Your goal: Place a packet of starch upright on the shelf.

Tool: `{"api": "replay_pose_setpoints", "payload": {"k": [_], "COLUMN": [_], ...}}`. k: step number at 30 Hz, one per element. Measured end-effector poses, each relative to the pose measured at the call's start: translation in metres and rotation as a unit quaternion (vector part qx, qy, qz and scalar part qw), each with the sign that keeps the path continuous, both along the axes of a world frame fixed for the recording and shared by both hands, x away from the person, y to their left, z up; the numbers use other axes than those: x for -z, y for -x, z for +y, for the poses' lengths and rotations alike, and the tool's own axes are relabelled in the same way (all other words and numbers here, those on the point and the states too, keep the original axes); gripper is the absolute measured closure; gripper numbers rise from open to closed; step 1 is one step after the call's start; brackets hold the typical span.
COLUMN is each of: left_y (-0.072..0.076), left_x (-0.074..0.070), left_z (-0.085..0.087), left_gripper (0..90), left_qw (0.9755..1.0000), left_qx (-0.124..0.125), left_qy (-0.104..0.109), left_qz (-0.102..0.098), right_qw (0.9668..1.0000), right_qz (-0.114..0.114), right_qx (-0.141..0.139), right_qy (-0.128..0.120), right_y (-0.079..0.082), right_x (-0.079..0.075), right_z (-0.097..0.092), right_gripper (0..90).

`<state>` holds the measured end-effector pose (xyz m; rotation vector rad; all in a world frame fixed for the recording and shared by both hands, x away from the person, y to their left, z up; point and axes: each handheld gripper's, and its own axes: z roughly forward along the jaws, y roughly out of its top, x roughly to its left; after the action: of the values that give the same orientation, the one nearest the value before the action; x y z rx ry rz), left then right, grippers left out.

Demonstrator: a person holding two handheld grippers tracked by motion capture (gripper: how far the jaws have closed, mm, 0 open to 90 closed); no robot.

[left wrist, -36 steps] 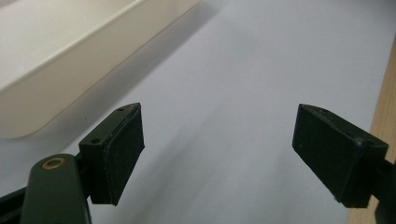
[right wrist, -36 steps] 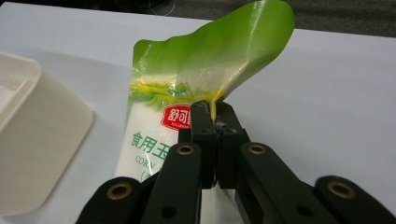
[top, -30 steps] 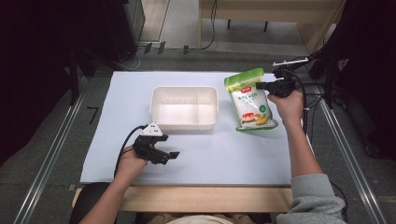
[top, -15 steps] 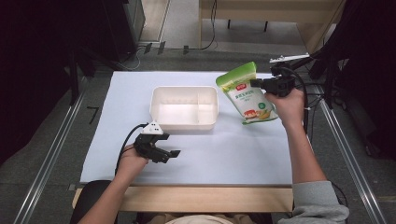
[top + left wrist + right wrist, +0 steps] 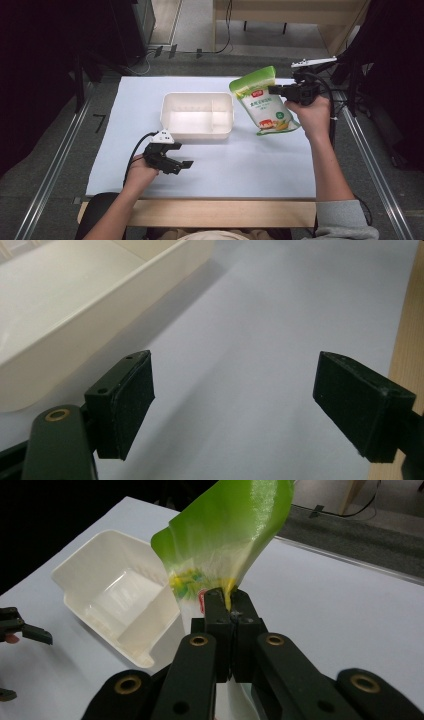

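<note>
One green-and-white plastic food pouch (image 5: 262, 102), right of centre in high view; long axis runs upper left to lower right, green top toward upper left. Right gripper (image 5: 274, 90) clamped on pouch edge. One white two-compartment plastic tray (image 5: 197, 116) at centre of white counter (image 5: 250, 165). Left gripper (image 5: 182, 167) lower left, jaws spread, empty.

Left gripper (image 5: 181, 165) jaws apart, right gripper (image 5: 274, 89) clamped

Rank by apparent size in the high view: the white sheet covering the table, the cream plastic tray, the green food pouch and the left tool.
1. White sheet covering the table
2. Cream plastic tray
3. Green food pouch, lifted nearer the camera, so its margin is flattered
4. Left tool, black and open
</note>
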<state>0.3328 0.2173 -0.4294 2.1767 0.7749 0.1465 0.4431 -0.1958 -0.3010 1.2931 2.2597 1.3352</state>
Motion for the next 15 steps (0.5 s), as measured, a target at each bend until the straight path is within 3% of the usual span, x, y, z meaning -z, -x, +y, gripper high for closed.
{"api": "replay_pose_setpoints", "payload": {"k": [6, 15], "left_y": [-0.001, -0.001], "left_x": [0.000, 0.000], "left_z": [-0.001, 0.001], "left_gripper": [17.3, 17.3], "left_qw": [1.0000, 1.0000], "left_qx": [0.001, -0.003], "left_qy": [0.001, 0.000], "left_qz": [0.000, -0.001], "right_qw": [0.9999, 0.9996], "right_qz": [-0.006, -0.014], "right_qx": [-0.002, -0.017], "right_qy": [0.012, 0.017], "right_y": [0.003, 0.003], "right_x": [-0.005, -0.028], "right_z": [0.008, 0.016], "right_gripper": [90.0, 90.0]}}
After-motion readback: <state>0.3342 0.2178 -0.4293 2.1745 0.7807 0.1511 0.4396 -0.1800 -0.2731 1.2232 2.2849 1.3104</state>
